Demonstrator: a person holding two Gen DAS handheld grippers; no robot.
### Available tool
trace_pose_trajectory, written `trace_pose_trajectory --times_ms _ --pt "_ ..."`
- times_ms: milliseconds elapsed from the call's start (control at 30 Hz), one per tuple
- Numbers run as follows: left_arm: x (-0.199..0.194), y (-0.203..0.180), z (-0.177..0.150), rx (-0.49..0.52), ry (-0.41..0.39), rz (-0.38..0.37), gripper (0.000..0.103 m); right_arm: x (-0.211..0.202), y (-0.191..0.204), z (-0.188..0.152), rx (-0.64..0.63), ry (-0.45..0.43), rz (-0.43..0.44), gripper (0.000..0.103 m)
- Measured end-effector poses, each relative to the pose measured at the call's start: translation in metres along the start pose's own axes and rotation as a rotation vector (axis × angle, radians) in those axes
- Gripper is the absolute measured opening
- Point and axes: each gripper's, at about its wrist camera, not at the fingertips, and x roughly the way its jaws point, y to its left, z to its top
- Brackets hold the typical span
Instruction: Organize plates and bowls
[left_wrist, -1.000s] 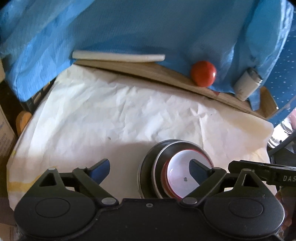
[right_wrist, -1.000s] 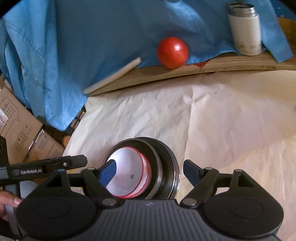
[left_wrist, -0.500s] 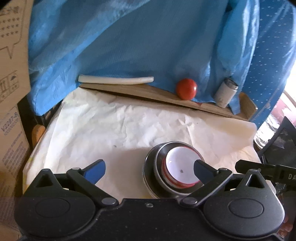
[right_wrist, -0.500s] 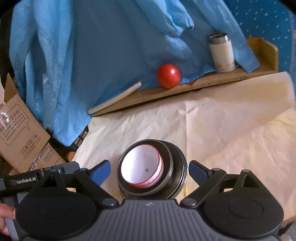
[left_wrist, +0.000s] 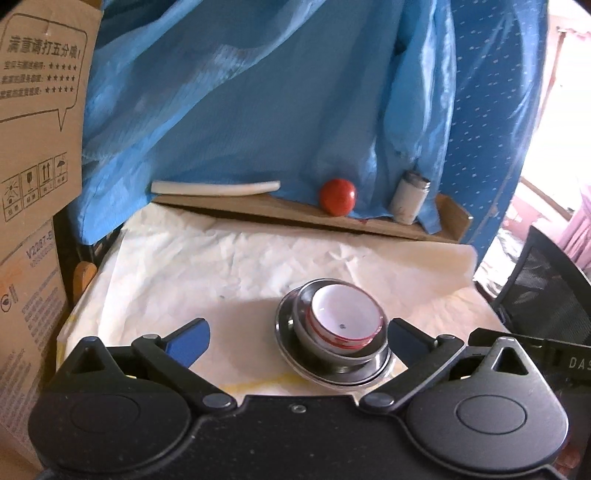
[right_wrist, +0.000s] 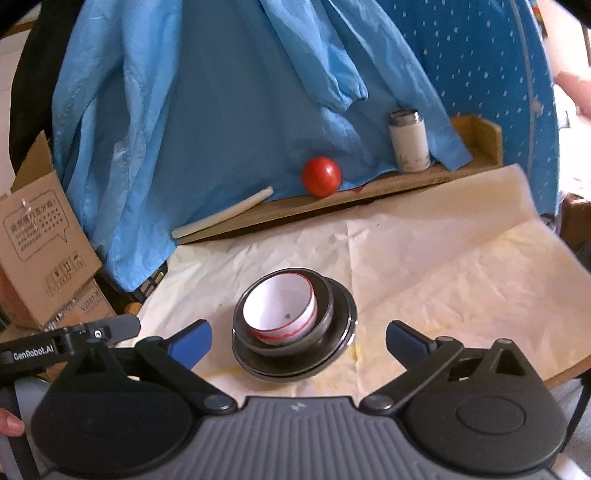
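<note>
A white bowl with red stripes (left_wrist: 345, 319) sits nested in a steel bowl (left_wrist: 364, 356), which sits on a steel plate (left_wrist: 288, 341); the stack stands on white paper near the table's front. It also shows in the right wrist view: white bowl (right_wrist: 280, 308), steel bowl (right_wrist: 325, 317), plate (right_wrist: 343, 339). My left gripper (left_wrist: 295, 338) is open and empty, above and in front of the stack, which lies toward its right finger. My right gripper (right_wrist: 299, 339) is open and empty, the stack lying between its fingers but farther away.
A wooden ledge (right_wrist: 332, 199) at the back holds a red ball (right_wrist: 320, 176), a white can (right_wrist: 408, 142) and a white stick (right_wrist: 221, 218). Blue cloth (right_wrist: 221, 110) hangs behind. Cardboard boxes (left_wrist: 33, 147) stand at the left. A black mesh chair (left_wrist: 546, 291) is at the right.
Both grippers have pulled back and up from the stack, so it looks smaller and farther. The stack has not moved. Both stay open.
</note>
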Motion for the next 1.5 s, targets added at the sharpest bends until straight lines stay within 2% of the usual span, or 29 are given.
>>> trace_pose_trajectory --times_ms 233,600,1033,1500 --pt "-0.010 -0.005 -0.024 0.041 -0.056 -0.009 0.102 -0.021 0.012 -0.021 -0.074 -0.074 -0.066 0.103" --pt "-0.019 -0.015 -0.049 0.108 -0.103 0.008 0.102 -0.034 0.012 -0.046 -0.118 -0.120 -0.092 0.103" --pt "-0.011 -0.007 -0.070 0.092 -0.126 0.038 0.102 -0.033 0.006 -0.067 -0.134 -0.185 -0.111 0.103" --pt "-0.007 -0.005 -0.078 0.118 -0.122 0.052 0.102 -0.020 0.003 -0.079 -0.129 -0.144 -0.126 0.103"
